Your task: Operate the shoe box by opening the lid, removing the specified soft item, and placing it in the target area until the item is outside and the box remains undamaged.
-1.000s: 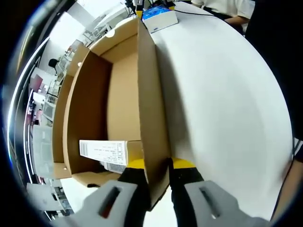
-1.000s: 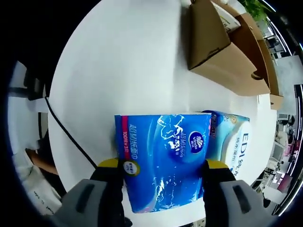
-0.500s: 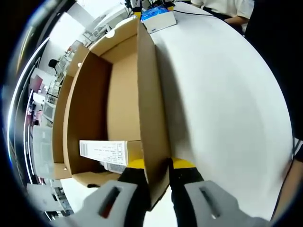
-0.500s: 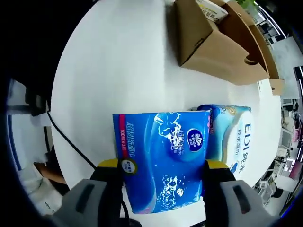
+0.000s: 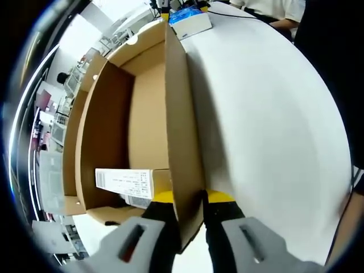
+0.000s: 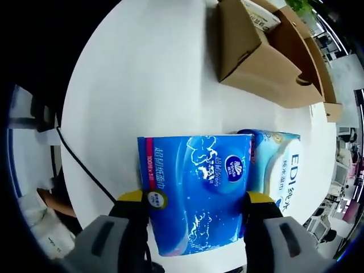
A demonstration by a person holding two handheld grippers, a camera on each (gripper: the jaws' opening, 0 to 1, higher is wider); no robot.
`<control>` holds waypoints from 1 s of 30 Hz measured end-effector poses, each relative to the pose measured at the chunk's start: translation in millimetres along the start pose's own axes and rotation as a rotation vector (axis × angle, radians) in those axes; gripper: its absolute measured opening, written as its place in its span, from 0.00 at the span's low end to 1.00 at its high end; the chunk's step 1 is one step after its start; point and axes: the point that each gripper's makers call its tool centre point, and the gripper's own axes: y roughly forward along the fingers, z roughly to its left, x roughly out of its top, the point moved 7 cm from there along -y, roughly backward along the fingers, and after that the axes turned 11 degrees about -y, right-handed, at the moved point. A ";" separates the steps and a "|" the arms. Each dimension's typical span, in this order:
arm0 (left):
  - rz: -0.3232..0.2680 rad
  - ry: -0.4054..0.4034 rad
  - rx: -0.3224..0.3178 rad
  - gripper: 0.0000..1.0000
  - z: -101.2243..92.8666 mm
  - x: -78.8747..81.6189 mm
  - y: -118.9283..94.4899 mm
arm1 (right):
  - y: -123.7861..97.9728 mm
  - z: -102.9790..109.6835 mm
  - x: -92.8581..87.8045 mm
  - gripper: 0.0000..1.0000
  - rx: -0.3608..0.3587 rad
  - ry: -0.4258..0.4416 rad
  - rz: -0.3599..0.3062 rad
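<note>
Brown corrugated cardboard shoe box (image 5: 142,114) is open, cavity looks bare apart from a white printed label (image 5: 123,183) on the near end wall. Left gripper (image 5: 187,207) is clamped narrow on the box's side wall (image 5: 181,148), one jaw inside, one outside. My read: that's there to pin the box to the round white table (image 5: 267,125) so it doesn't slide or get crushed while the other hand works.

Right gripper (image 6: 193,205) has the blue plastic-wrapped tissue pack (image 6: 193,193) squeezed between its jaws, gripped across its width, soft wrap slightly bowed. Pack is already outside the box, over the table, well clear of the cardboard (image 6: 267,57). A second, paler blue tissue pack (image 6: 278,165) lies on the table just behind it, touching or nearly so; can't tell which.

Judgement: extraction done, placement pending. Likely target is next to the paler pack. Lower gently before opening the jaws. Black cable (image 6: 85,165) crosses the table edge, keep clear.
</note>
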 end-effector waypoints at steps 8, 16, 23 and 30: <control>0.001 0.000 0.000 0.14 -0.4 0.8 -0.4 | -17.0 -2.3 1.1 0.60 -0.002 -0.015 0.004; 0.003 0.000 0.000 0.14 0.0 0.3 0.2 | -38.3 -9.0 3.7 0.58 -0.012 0.036 -0.016; 0.001 0.001 -0.001 0.14 1.1 -1.0 0.5 | -36.5 -6.7 6.9 0.51 0.012 0.067 -0.020; 0.002 0.001 0.000 0.14 1.5 -1.0 0.8 | -39.3 -2.6 8.2 0.40 0.058 0.116 -0.027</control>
